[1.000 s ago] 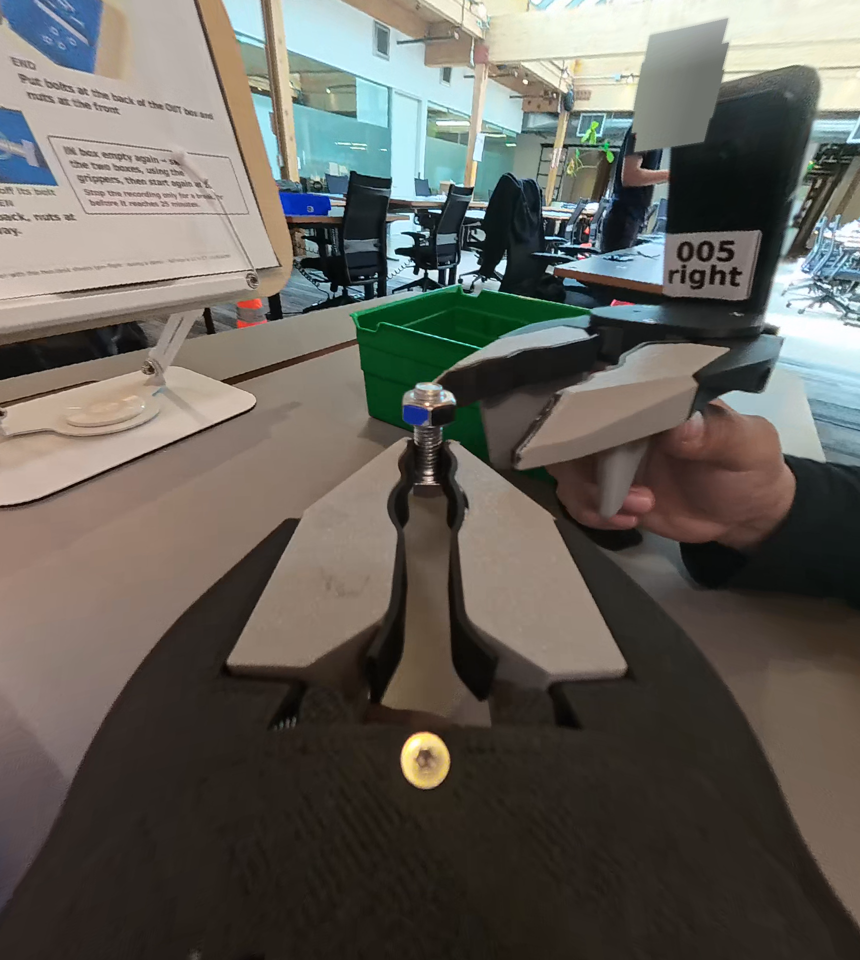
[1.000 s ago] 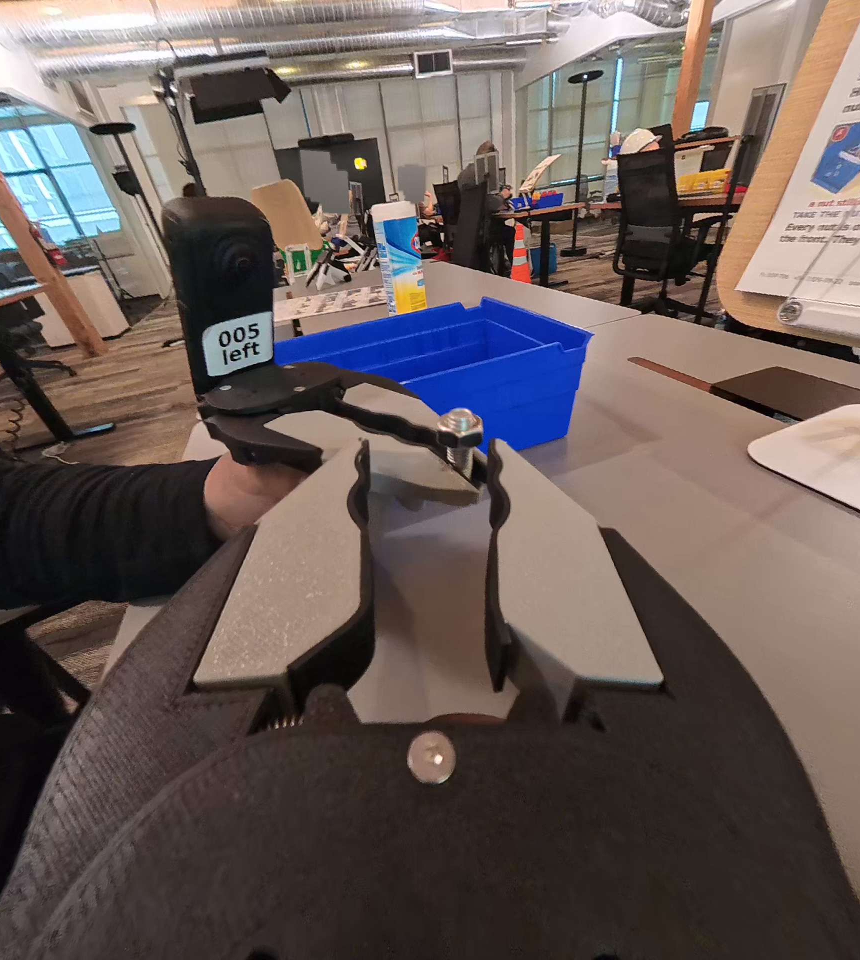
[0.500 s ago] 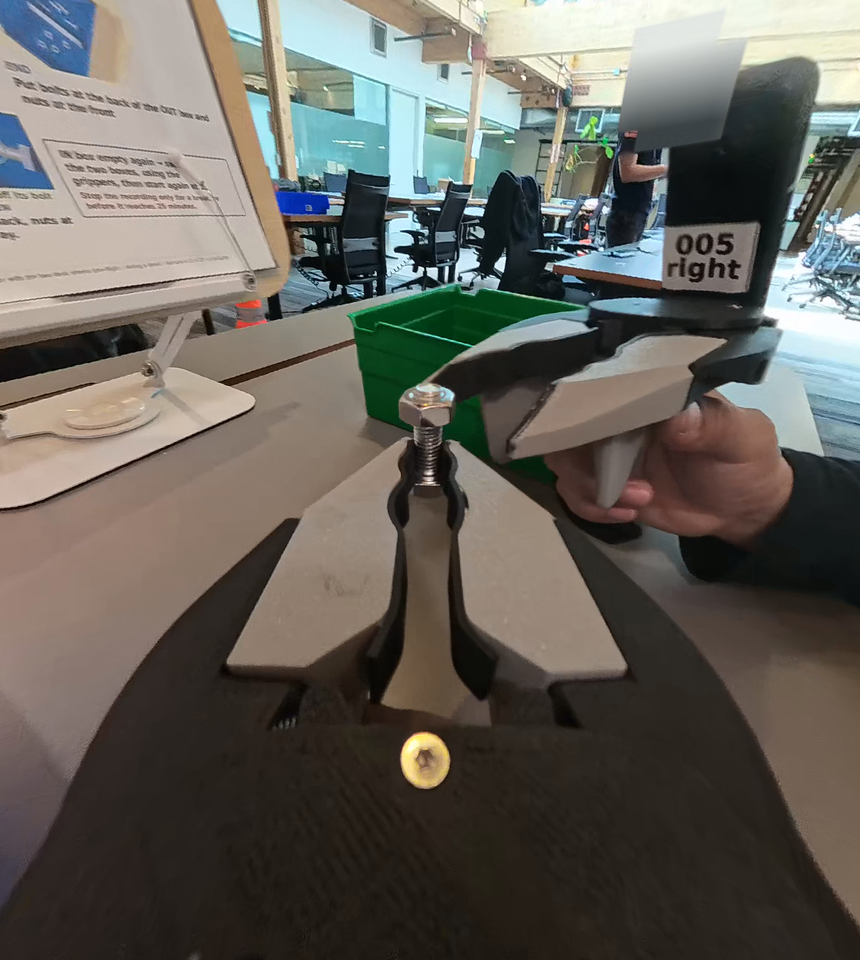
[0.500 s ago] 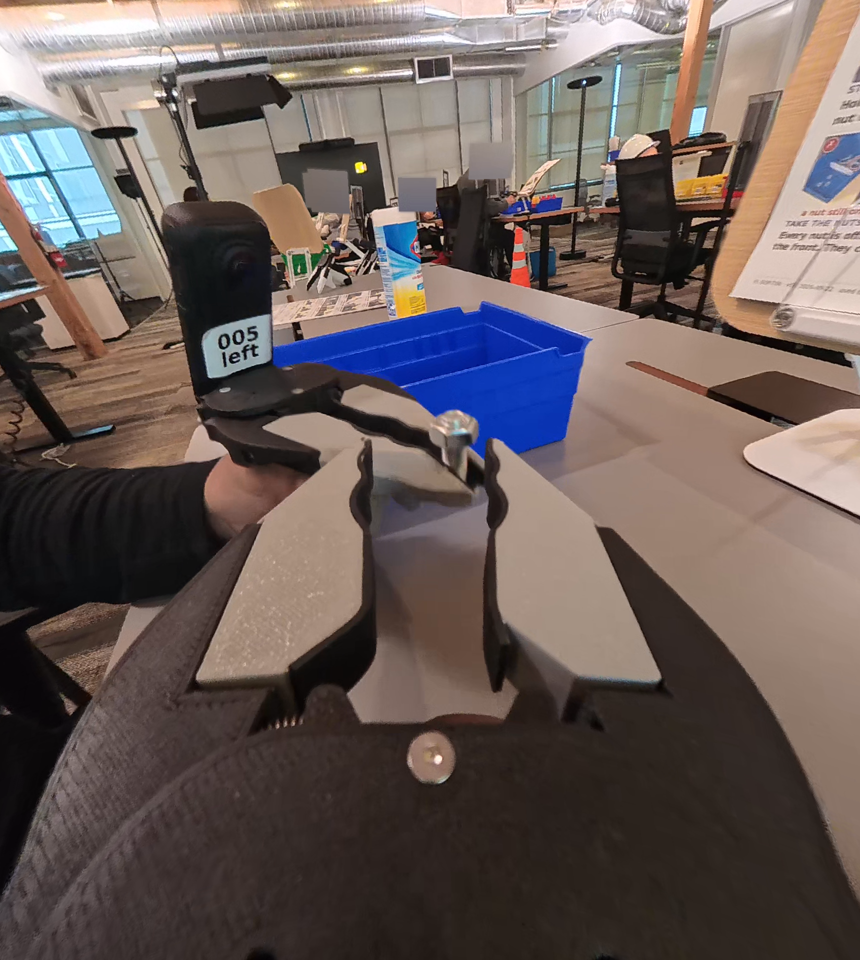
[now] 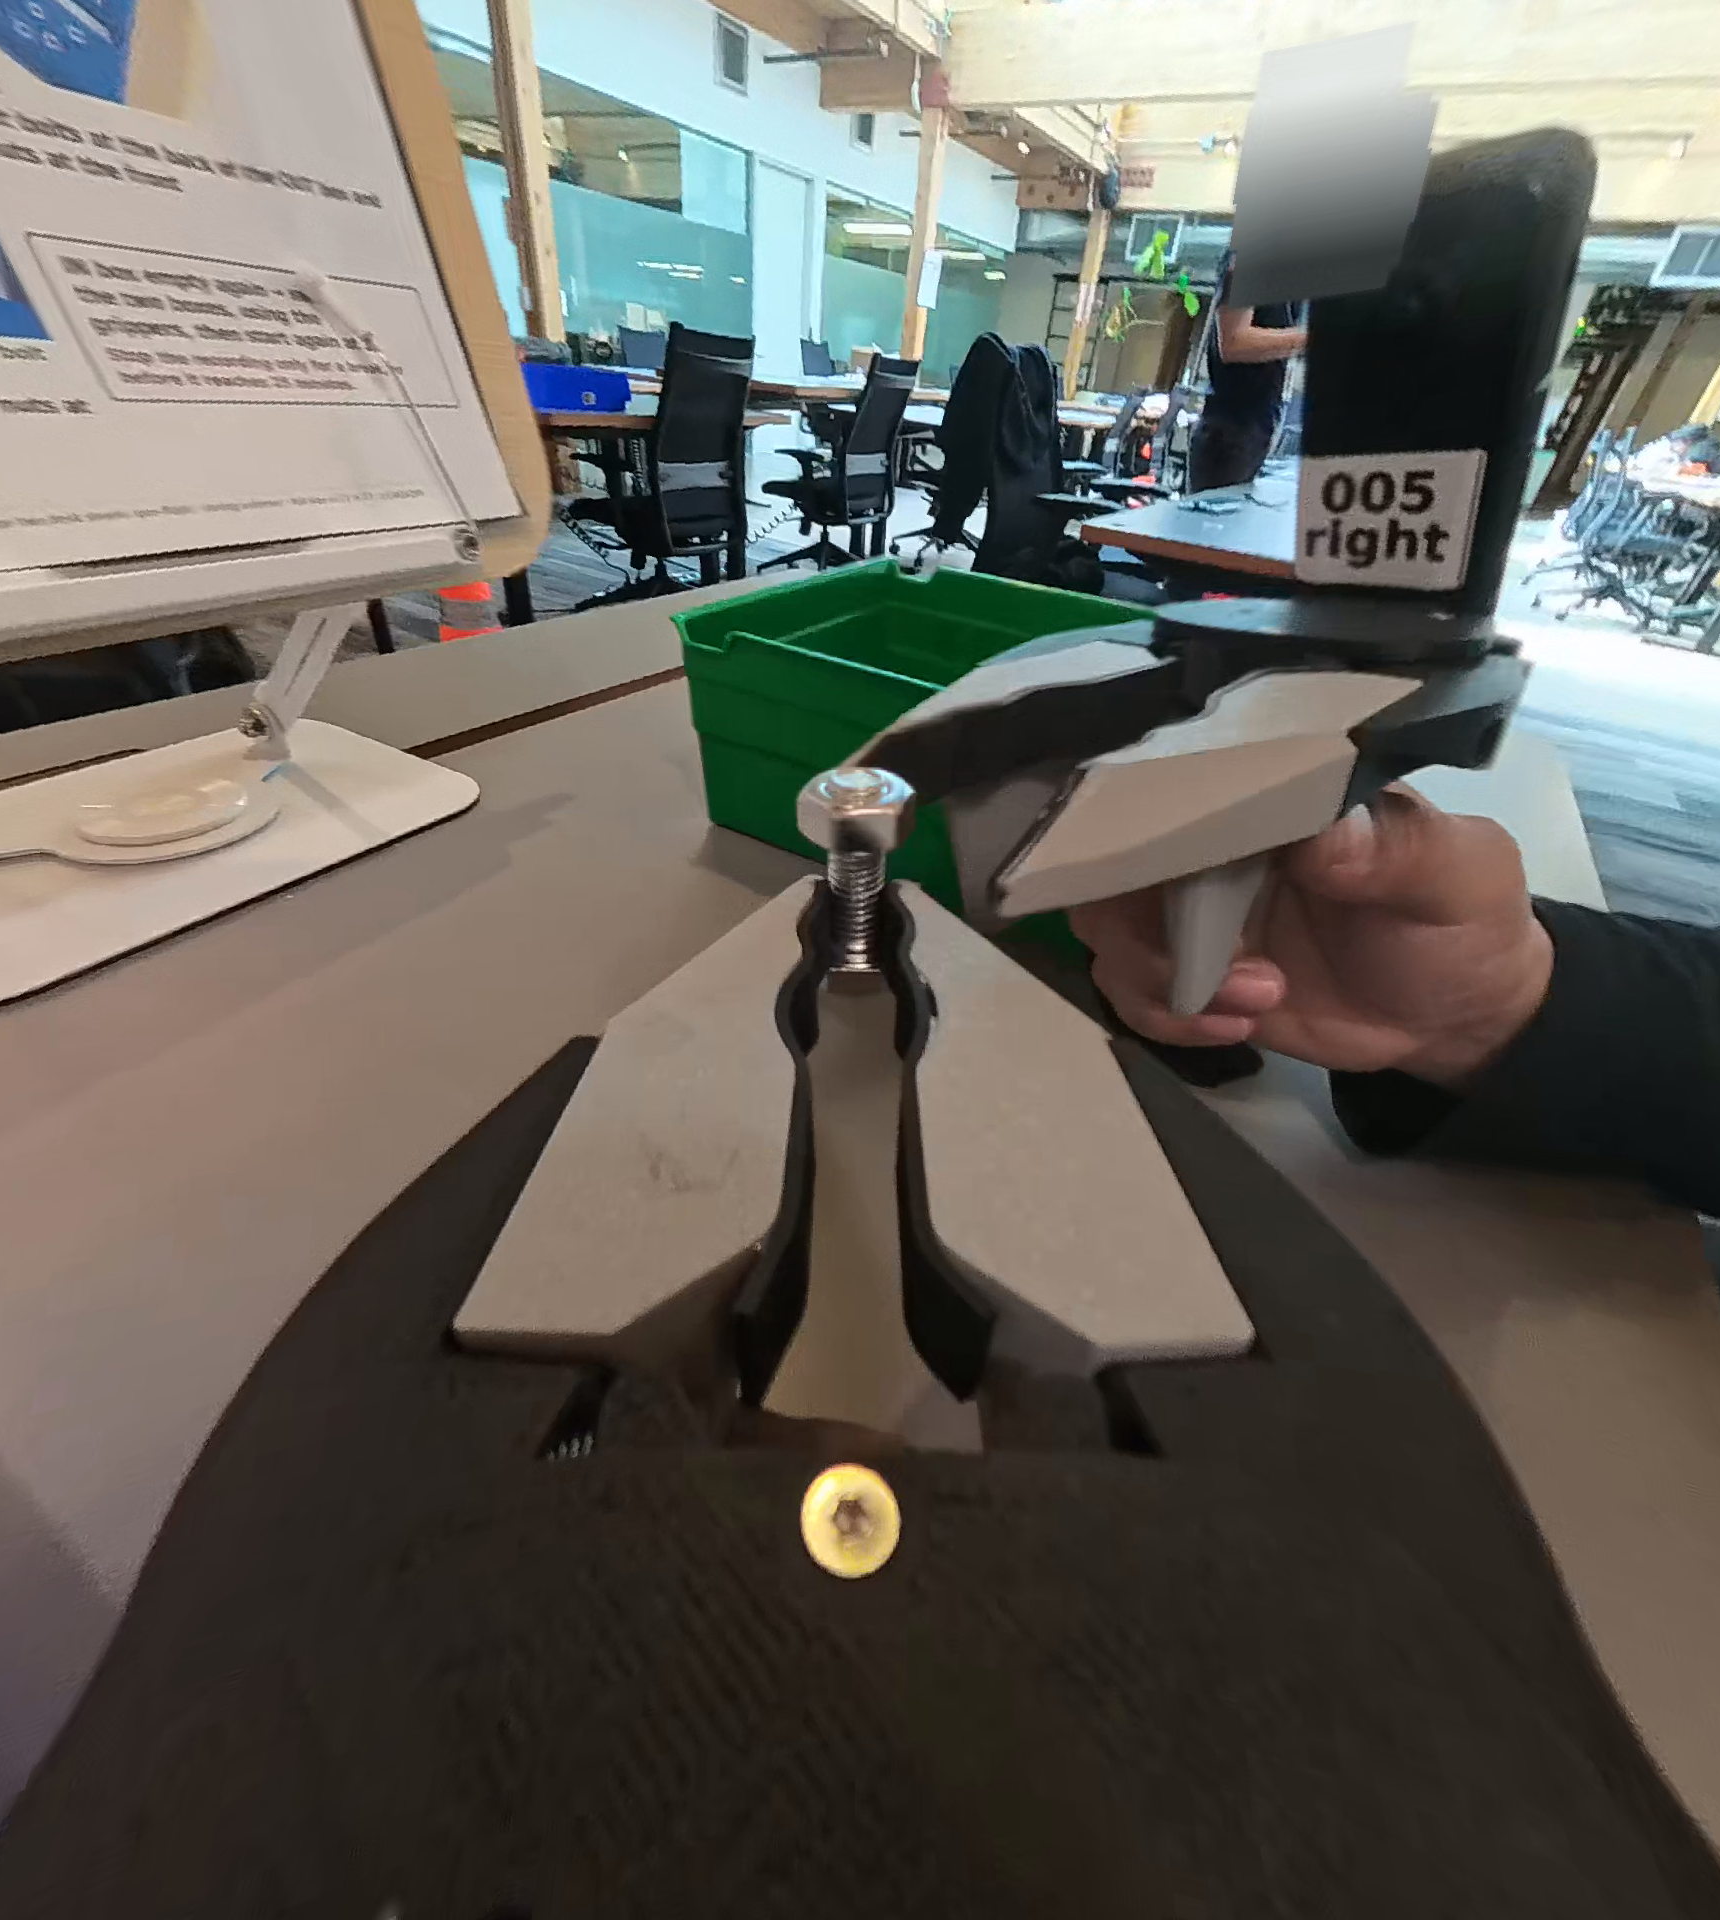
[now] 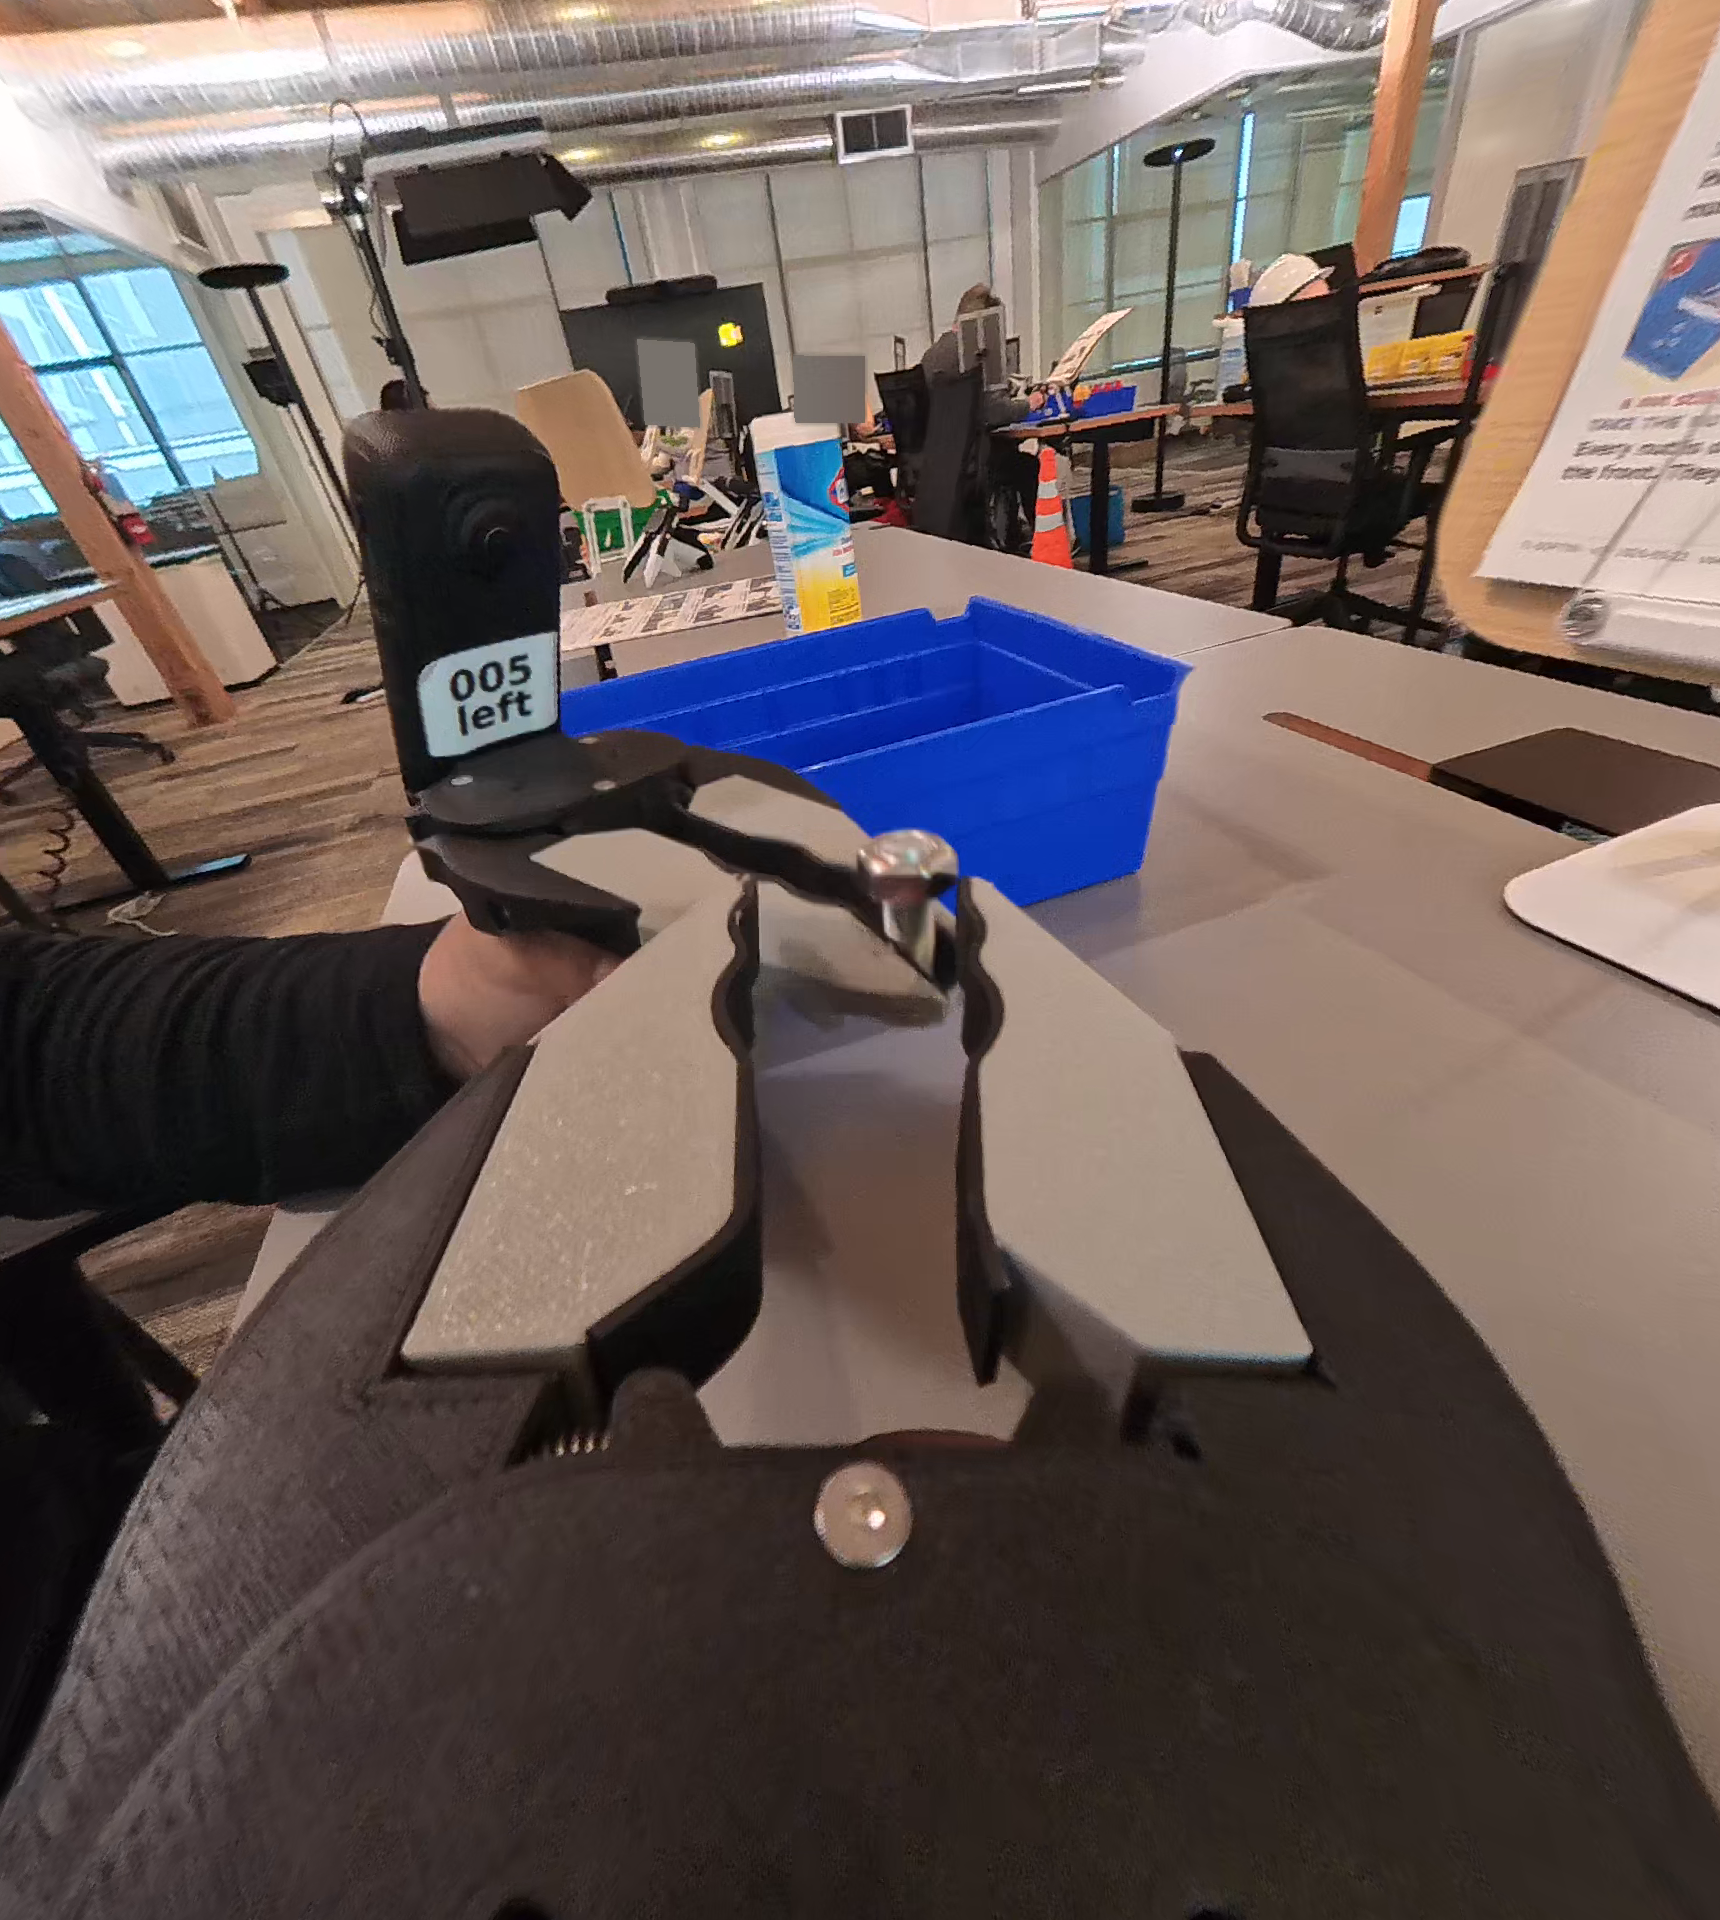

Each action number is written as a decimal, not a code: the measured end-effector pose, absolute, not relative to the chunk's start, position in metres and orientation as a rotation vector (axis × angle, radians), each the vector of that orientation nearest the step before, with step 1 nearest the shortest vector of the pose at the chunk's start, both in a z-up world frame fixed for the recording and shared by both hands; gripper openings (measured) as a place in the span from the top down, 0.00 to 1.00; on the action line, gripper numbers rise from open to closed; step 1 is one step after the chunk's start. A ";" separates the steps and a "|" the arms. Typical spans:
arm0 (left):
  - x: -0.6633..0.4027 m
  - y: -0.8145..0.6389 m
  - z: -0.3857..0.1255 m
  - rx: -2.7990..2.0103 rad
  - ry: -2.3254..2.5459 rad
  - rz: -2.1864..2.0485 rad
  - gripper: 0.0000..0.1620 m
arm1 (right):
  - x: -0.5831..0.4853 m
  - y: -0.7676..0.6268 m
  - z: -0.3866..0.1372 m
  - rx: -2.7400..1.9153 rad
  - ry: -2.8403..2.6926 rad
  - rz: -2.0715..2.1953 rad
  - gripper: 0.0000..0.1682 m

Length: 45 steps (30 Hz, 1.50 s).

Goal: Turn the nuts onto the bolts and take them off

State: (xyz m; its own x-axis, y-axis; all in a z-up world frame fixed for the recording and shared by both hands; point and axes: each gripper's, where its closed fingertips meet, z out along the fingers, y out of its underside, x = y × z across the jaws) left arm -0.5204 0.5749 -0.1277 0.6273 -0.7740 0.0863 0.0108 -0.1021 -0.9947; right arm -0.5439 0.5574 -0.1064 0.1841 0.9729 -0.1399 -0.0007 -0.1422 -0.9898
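While clamping bolt [image 5: 854, 920], left jaws narrow

Green bin [image 5: 835, 665] sits open on the grey table [image 5: 212, 1091] | blue bin [image 6: 991, 748] across it | white stand [image 5: 160, 810] props an instruction sheet [image 5: 160, 312] | wipes canister [image 6: 809, 520] behind, office chairs [image 5: 700, 447] beyond

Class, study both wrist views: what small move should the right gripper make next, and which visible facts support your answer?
Probably close the right gripper on the nut. The left gripper clamps the bolt upright by its threaded shank, the nut sits at the bolt's top, and the right gripper's open fingers already reach to it without gripping it.
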 end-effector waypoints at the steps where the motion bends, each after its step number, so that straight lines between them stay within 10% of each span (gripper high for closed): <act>1: -0.516 0.573 -0.131 -1.547 0.686 -0.744 0.96 | -0.548 0.556 -0.108 -1.408 -1.016 1.167 0.77; 45: -0.508 0.569 -0.136 -1.554 0.719 -0.736 0.96 | -0.552 0.557 -0.111 -1.421 -1.030 1.133 0.76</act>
